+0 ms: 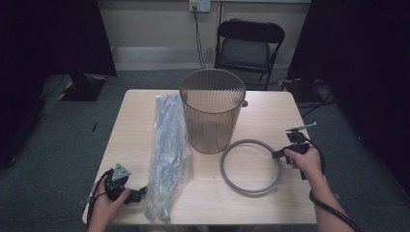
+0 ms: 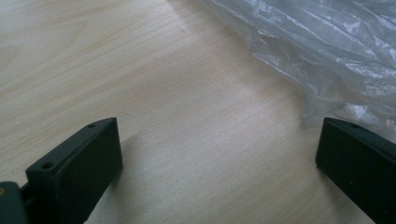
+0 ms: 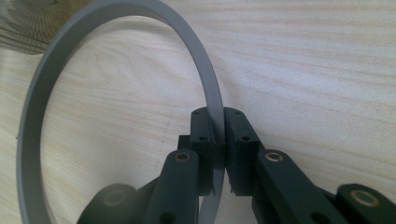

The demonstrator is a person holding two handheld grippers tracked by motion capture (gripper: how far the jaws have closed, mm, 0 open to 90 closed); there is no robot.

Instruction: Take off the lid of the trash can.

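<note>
right gripper [image 3: 218,140] clamped on grey ring [image 1: 250,166], which lies flat at 4 o'clock of the bin [image 1: 212,110]. left gripper [image 2: 219,163] wide open, empty, bag [image 1: 168,145] at its 2 o'clock. keep grip firm, lift ring level, don't snag bin.

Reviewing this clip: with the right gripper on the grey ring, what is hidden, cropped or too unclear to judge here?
- Grey ring: right gripper view, its top and lower arc run past the frame edges.
- Plastic bag: high view, crumpled film blurs how it is folded.
- Bin: high view, ribbed wall obscures the bottom.
- Left gripper: left gripper view, its right jaw is cropped.
- Right gripper: clamped on the ring; whether the ring is lifted is unclear.
</note>
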